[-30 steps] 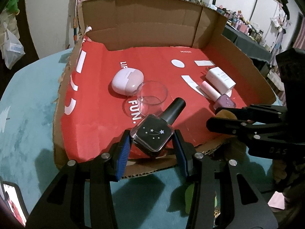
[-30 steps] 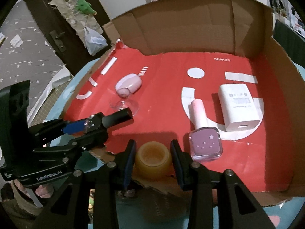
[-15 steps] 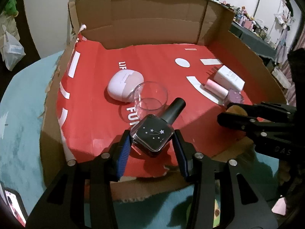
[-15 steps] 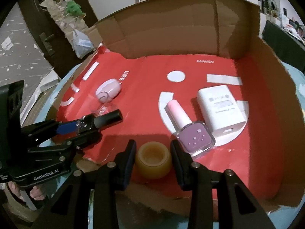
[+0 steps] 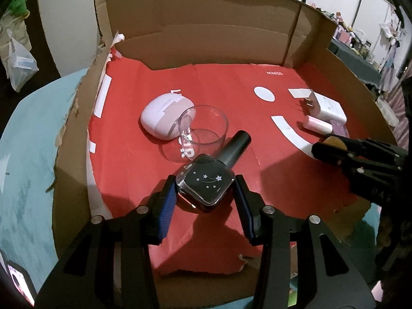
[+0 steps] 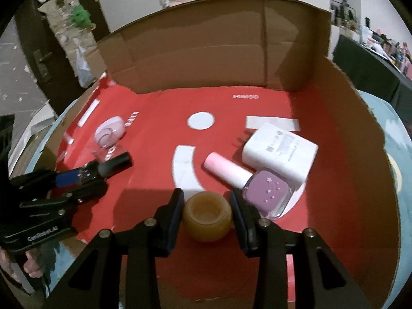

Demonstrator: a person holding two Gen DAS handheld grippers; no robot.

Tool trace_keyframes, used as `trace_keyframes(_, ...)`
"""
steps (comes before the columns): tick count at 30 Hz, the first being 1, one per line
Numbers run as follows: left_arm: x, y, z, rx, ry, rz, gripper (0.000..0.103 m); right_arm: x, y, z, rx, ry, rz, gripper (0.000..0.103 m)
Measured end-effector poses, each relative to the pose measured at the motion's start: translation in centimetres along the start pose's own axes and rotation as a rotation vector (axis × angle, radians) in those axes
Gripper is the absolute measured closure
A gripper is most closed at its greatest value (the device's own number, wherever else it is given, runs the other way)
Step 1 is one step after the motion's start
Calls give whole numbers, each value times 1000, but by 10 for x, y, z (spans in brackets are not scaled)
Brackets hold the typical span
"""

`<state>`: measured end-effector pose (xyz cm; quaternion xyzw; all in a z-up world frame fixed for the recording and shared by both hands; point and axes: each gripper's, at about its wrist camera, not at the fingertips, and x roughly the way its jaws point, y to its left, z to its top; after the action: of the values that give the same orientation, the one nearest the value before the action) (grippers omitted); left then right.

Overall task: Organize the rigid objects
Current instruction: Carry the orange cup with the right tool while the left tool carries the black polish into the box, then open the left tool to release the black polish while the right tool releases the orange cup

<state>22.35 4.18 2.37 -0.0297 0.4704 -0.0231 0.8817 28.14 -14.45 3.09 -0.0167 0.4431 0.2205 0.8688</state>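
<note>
two nail polish bottles [image 6: 260, 185], one jar [image 6: 206, 215]

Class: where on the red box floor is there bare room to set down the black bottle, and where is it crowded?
Bare: the middle, between the glass cup and the white charger, and the strip along the back wall. Crowded: charger with pink bottle; cup beside the earbud case.
</note>
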Motion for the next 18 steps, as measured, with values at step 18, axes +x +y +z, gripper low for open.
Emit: trace_keyframes(18,3,-4,2,17,4,30,60,-1,-2,2,-4,-1,-16,63)
